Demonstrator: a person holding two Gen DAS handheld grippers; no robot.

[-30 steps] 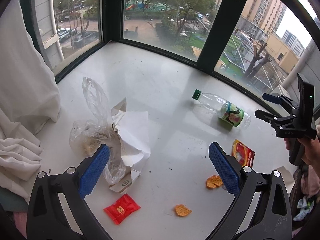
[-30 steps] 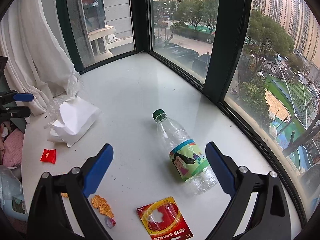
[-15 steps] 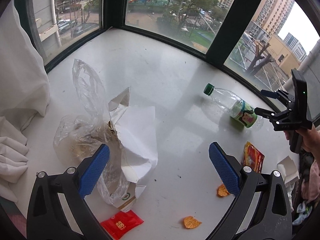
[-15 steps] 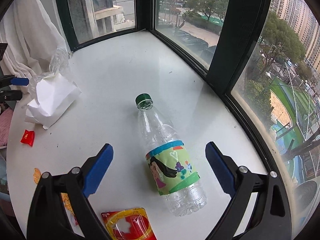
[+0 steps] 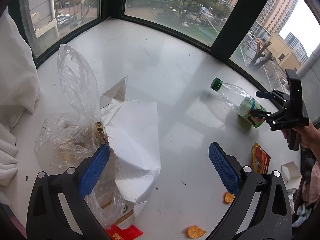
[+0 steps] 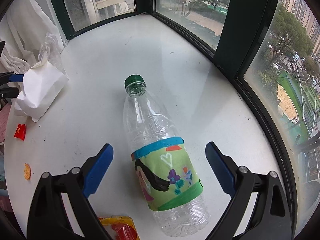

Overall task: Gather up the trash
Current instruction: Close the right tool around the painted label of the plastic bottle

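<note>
Right wrist view shows the spread right hand-held gripper [image 6: 159, 168] has closed in to straddle the bottle [image 6: 160, 152], ready to pinch, while the left hand-held gripper [image 5: 159, 169] also gapes.

My left finger [image 5: 94, 171] covers part of the torn paper bag [image 5: 136, 140]. The red packet [image 5: 124, 233] and yellow wrapper [image 6: 120, 229] run off bottom edges. Print on both is unreadable.
</note>
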